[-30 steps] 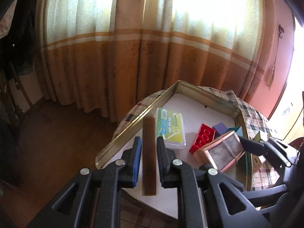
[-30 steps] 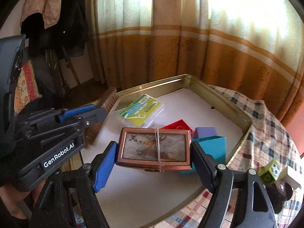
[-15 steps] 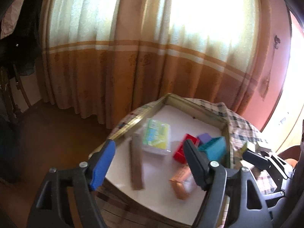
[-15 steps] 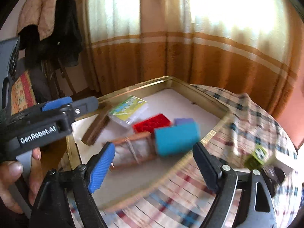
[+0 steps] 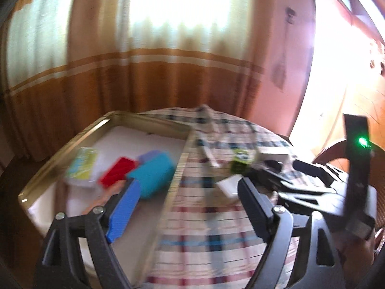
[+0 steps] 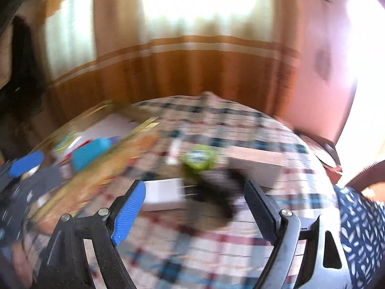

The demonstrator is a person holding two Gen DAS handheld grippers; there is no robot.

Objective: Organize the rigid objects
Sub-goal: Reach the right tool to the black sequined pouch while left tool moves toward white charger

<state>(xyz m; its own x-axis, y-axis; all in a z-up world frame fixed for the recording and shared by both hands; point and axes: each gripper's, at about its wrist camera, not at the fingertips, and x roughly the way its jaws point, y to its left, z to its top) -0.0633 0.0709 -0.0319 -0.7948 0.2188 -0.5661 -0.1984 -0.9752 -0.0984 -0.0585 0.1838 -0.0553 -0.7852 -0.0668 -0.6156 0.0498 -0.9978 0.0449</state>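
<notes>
Table cloth (image 6: pixel 216 248): plaid, spread under and ahead of both my pairs of fingers.
Tray (image 5: pixel 154 122): gold-rimmed, ahead-left of my left fingers, its near rim running just past my blue pad.
Left gripper (image 5: pixel 190 207): fingers spread wide, nothing between them.
Right gripper (image 6: pixel 195 207): fingers wide apart, holding nothing.
Teal block (image 5: pixel 151 175): in the tray, just beyond my left blue finger, touching the red brick (image 5: pixel 118 171).
Green-yellow packet (image 5: pixel 83 163): in the tray, further left.
White box (image 6: pixel 163 193): on the cloth, right by my right blue pad.
Dark object (image 6: pixel 216 192): blurred, between my right fingers.
Green cube (image 6: pixel 198 160): just beyond it.
</notes>
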